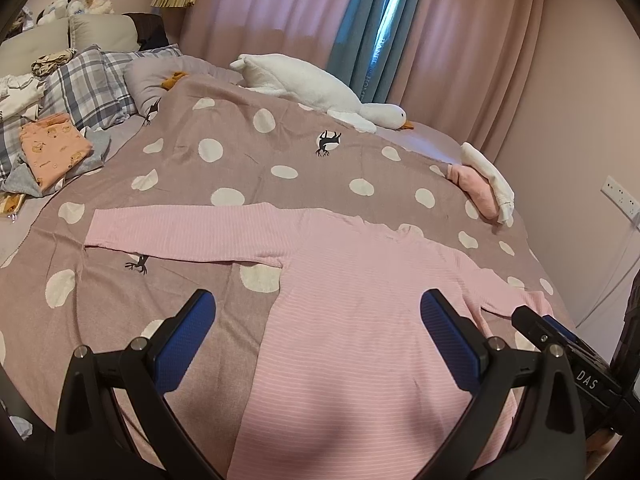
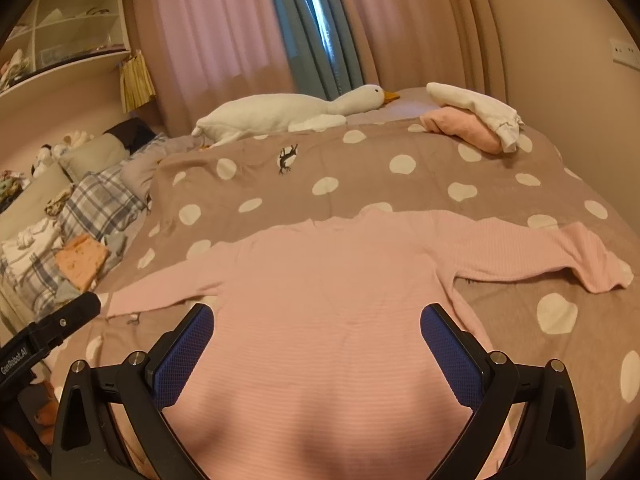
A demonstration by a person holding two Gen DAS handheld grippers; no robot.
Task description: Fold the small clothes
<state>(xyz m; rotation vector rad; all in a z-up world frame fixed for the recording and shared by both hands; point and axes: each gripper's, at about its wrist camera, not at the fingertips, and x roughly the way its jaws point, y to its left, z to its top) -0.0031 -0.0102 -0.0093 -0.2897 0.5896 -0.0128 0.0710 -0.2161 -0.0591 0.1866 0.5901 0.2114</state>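
Note:
A pink striped long-sleeved top (image 1: 360,312) lies flat on the polka-dot bedspread (image 1: 240,168), both sleeves spread out sideways; it also shows in the right wrist view (image 2: 328,304). My left gripper (image 1: 318,312) is open and empty, hovering over the top's lower left part. My right gripper (image 2: 316,324) is open and empty above the top's lower middle. The right gripper's body (image 1: 560,344) shows at the right edge of the left wrist view. The left gripper's body (image 2: 44,332) shows at the left edge of the right wrist view.
A white plush goose (image 1: 320,92) lies at the far edge of the bed. Folded pink and white clothes (image 1: 484,184) are stacked at the far right. A pile of clothes (image 1: 52,152) and plaid pillows (image 1: 88,84) sit at the left. Curtains hang behind.

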